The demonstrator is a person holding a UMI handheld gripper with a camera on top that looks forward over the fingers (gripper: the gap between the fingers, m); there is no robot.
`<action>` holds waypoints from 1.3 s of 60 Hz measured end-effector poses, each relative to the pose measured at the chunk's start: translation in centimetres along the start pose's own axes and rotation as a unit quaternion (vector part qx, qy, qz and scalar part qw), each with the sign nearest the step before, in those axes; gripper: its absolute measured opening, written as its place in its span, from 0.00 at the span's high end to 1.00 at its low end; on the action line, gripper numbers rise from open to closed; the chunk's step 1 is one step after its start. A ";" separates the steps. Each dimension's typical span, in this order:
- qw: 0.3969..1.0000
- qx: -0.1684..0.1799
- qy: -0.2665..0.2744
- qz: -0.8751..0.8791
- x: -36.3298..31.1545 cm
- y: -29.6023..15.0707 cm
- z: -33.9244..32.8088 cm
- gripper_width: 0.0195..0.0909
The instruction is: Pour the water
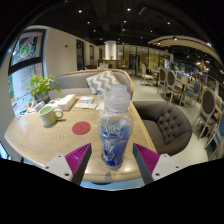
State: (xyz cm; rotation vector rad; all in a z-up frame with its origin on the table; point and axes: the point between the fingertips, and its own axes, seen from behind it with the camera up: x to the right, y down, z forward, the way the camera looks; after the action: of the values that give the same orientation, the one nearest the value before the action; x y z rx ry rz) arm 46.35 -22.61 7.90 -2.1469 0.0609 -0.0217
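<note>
Presently: gripper [113,158] closed on clear water bottle [116,125], upright above bench [40,140]; green mug [49,114] beyond.

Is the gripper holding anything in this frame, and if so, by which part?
Yes. The gripper holds a clear plastic water bottle, upright, with both fingers pressing on opposite sides of its lower body, well below the cap.

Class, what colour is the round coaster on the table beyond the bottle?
Dark red. The coaster shows best in the gripper view, on the table beside the bottle.
</note>
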 end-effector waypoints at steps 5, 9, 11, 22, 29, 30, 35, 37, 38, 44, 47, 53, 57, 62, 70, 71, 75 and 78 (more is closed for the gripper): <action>1.000 0.014 0.004 0.009 0.4 -0.8 2.4 0.09; 1.000 0.023 0.003 0.014 0.6 -1.3 3.7 0.17; 1.000 0.026 0.003 0.015 0.6 -1.5 4.2 0.25; 0.999 0.045 0.008 0.013 0.5 -1.9 5.1 0.62; 0.999 0.052 0.008 -0.004 0.1 -2.3 5.2 0.69; 0.999 0.052 0.009 -0.007 0.1 -2.3 5.2 0.72; 0.999 0.050 0.013 -0.013 -0.2 -2.5 5.1 0.75; 0.999 0.048 0.019 -0.014 -0.2 -2.4 5.4 0.75; 0.999 0.047 0.022 -0.014 -0.3 -2.4 5.4 0.75; 0.998 0.044 0.043 -0.032 -0.9 -3.1 5.7 0.75; 0.996 0.047 0.057 -0.048 -1.1 -4.1 5.6 0.75; 0.990 0.059 0.093 -0.086 -1.8 -7.3 5.0 0.75; 0.981 0.068 0.123 -0.130 -3.0 -10.4 4.6 0.75; 0.963 0.081 0.164 -0.198 -5.2 -15.0 4.1 0.75; 0.906 0.096 0.222 -0.348 -10.6 -22.2 5.0 0.75; 0.896 0.098 0.228 -0.368 -11.6 -23.0 5.2 0.75; 0.853 0.101 0.246 -0.450 -15.0 -25.3 6.4 0.75; 0.809 0.099 0.263 -0.517 -17.5 -26.9 7.3 0.75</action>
State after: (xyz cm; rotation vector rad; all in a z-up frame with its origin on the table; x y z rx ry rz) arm 30.13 -0.91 26.59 -1.6583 -0.7609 -1.1995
